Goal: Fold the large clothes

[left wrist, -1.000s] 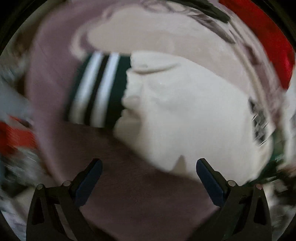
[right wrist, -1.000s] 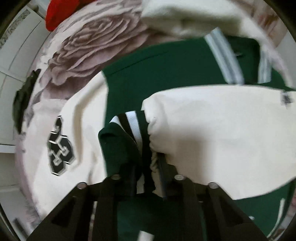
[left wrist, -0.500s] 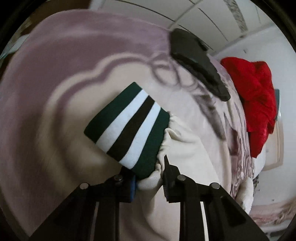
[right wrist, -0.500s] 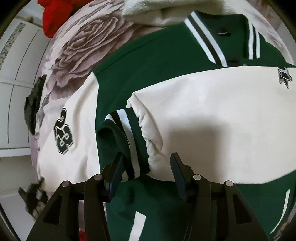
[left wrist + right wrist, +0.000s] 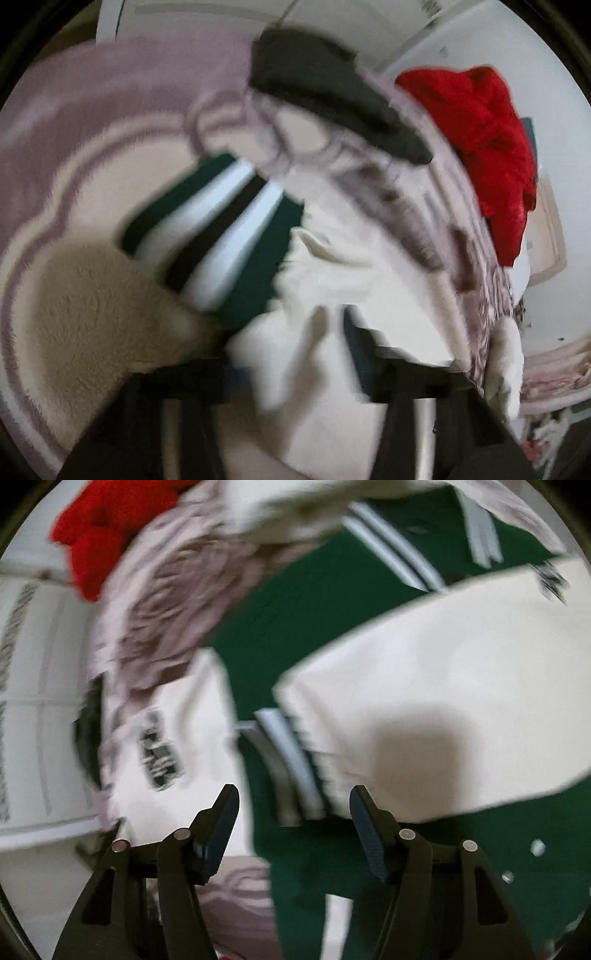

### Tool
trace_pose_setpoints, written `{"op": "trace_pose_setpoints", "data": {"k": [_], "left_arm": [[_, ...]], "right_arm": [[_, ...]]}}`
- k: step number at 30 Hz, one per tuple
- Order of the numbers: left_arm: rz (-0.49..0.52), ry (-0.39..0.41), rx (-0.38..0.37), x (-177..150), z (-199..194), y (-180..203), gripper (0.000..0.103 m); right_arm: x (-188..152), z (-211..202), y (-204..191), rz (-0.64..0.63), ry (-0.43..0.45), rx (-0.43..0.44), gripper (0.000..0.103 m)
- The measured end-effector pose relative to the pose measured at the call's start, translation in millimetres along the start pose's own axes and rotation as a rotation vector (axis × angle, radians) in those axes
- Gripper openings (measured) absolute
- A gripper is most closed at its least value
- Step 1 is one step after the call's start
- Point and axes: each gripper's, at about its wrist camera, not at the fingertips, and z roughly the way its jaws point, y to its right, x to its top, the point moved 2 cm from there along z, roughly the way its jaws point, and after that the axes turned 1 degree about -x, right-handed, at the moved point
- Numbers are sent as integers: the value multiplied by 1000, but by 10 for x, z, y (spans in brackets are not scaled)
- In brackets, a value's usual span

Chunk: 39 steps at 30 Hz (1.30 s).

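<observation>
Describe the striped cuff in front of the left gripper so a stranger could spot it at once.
Start from the pink flowered bedspread that fills the left wrist view. On it lies a cream jacket sleeve running toward the left gripper. The cuff ends that sleeve: a ribbed band of dark green, white and black stripes, the only striped patch there.

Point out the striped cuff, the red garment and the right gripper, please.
striped cuff (image 5: pixel 218 236), left wrist view, middle of the stripes
red garment (image 5: pixel 484 147), left wrist view, centre of the heap
right gripper (image 5: pixel 293 808), right wrist view, midway between open fingertips
</observation>
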Motion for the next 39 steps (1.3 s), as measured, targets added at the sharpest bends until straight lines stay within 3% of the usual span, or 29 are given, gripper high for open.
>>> {"op": "trace_pose_setpoints", "data": {"k": [3,5,8,13,16,20,25,29,33,36,39], "left_arm": [[28,74,-24,100,-147,275,7],[83,124,-38,120,-324,523,7],[219,195,-53,105,-610,1048,6],[461,224,-141,-281,-1099,2121,6],[616,179,-200,-844,-1284,2875,6],[722,39,-269,-1780,-1273,3684,6],[848,-204,-347,-3488,-914,4658,6],[932,-349,-348,-4648,-538,5053,6],[1019,-473,-232,-5512,-93,5246,7],[1062,-467,-173,-5715,47,5312,9],[1093,-421,-162,-5720,13,5379,26]], "right_arm": [[26,3,122,-50,60,-233,64],[30,4,188,-109,97,-379,75],[36,1,279,-144,96,-423,80],[57,-140,611,-102,102,-321,80],[74,-250,971,-41,77,-228,80],[98,-507,1558,13,66,-173,80],[198,-868,2436,18,70,-180,80],[356,-1089,3184,53,82,-166,80],[449,-1193,3712,70,75,-135,80],[561,-1261,4037,115,65,-28,80],[656,-1334,4270,182,53,150,80]]}}
